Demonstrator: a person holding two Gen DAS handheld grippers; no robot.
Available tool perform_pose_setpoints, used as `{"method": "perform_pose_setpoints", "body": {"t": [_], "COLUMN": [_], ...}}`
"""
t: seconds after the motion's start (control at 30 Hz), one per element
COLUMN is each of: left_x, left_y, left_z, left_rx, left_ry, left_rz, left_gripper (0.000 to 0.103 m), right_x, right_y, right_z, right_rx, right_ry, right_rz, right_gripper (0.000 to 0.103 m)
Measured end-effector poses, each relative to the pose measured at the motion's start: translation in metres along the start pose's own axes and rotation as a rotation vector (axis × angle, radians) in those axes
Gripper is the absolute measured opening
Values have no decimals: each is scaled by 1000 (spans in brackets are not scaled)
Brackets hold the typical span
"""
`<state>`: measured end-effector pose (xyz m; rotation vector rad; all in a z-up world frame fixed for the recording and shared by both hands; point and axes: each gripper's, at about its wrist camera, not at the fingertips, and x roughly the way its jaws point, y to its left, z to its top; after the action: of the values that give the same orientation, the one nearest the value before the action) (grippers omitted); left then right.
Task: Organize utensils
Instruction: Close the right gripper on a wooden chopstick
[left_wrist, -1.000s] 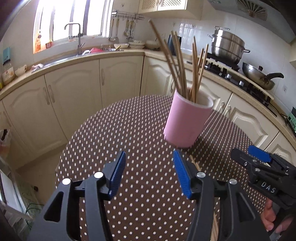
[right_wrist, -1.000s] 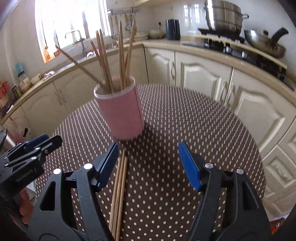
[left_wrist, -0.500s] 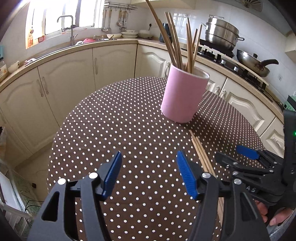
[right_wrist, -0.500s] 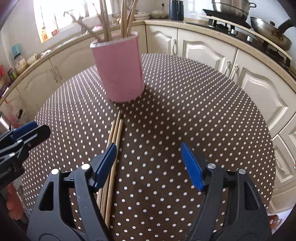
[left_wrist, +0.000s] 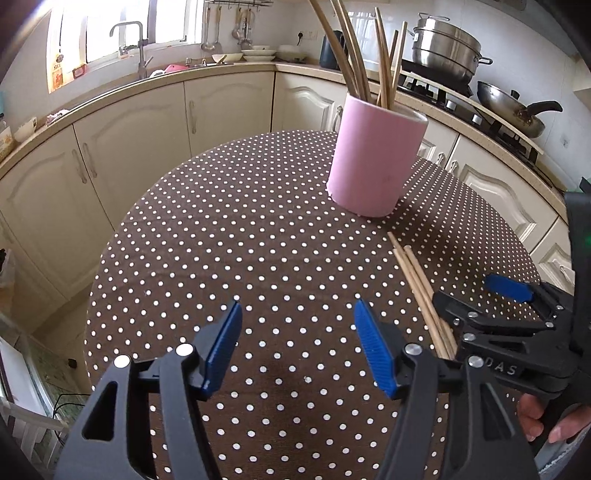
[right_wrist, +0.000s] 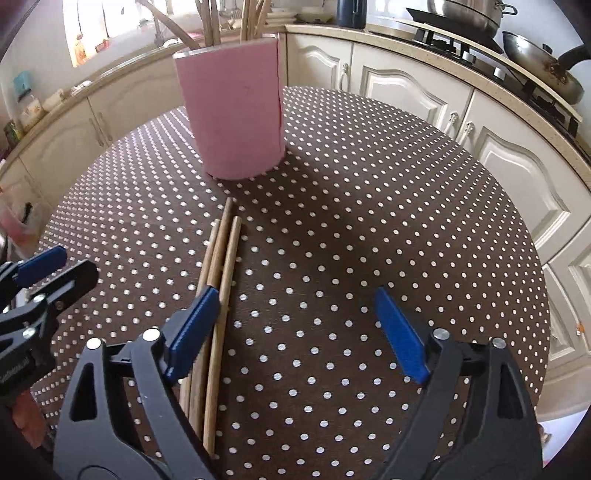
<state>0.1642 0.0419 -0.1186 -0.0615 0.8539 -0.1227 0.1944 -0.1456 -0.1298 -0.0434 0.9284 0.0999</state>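
1. Left wrist view. My left gripper (left_wrist: 297, 345) hangs over the near middle of the round table (left_wrist: 192, 229), fingers apart, nothing but dotted cloth between the pads.
2. The pink holder (left_wrist: 375, 158) stands upright toward the far edge, with several chopsticks leaning out of its mouth.
3. The loose chopsticks (left_wrist: 413, 275) lie flat to the right of my pads, near the right edge, far tips just short of the holder's base. Their near ends run under my right gripper (left_wrist: 491, 306).
4. Right wrist view. My right gripper (right_wrist: 295, 321) has its jaws opening wide. My left-side pad (right_wrist: 192, 332) sits over the loose chopsticks (right_wrist: 219, 266); I cannot tell if it touches. The outermost stick shows just inside the gap; the rest lie under the pad or beyond it. Nothing is clamped.
5. The pink holder (right_wrist: 236, 110) stands straight ahead by the far edge, and the bundle points at its base. My left gripper (right_wrist: 40, 280) shows at the left edge of the table (right_wrist: 424, 206).
6. Handling, my judgement: light, stiff wooden sticks, smooth and round, likely to roll or fan apart on cloth. Not fragile.
7. Where to grip: across the bundle near its middle, pads square to the sticks, so all three pinch together and neither end droops.
8. I would need to shift left first to bring the whole bundle between the pads.
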Motion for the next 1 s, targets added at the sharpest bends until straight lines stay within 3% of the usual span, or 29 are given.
{"method": "perform_pose_setpoints", "body": {"t": [0.17, 0.2, 0.23, 0.3, 0.37, 0.47, 0.63, 1.0], "left_x": [1, 1, 2, 3, 2, 2, 1, 12], "left_y": [-4, -4, -5, -7, -8, -10, -19, -61], "left_z": [-2, -2, -2, -2, -3, -2, 0, 6], "left_rx": [5, 4, 2, 1, 0, -13, -22, 66], "left_ry": [1, 1, 2, 3, 1, 3, 9, 52], "left_rz": [-5, -10, -12, -14, -19, -39, -67, -38], "left_gripper": [66, 66, 66, 66, 66, 68, 68, 68], "right_x": [2, 1, -2, -7, -8, -10, -9, -9], "right_y": [5, 5, 8, 11, 13, 10, -4, -25], "right_z": [-1, -2, -4, -5, -7, -9, -7, -9], "right_rx": [-12, -11, -17, -35, -50, -35, 25, 99], "right_ry": [3, -1, -14, -35, -37, -35, -33, -30], "right_rz": [-17, -1, -1, 30, 69, 129, 156, 228], "right_gripper": [87, 80, 72, 19, 11, 8, 7, 7]}}
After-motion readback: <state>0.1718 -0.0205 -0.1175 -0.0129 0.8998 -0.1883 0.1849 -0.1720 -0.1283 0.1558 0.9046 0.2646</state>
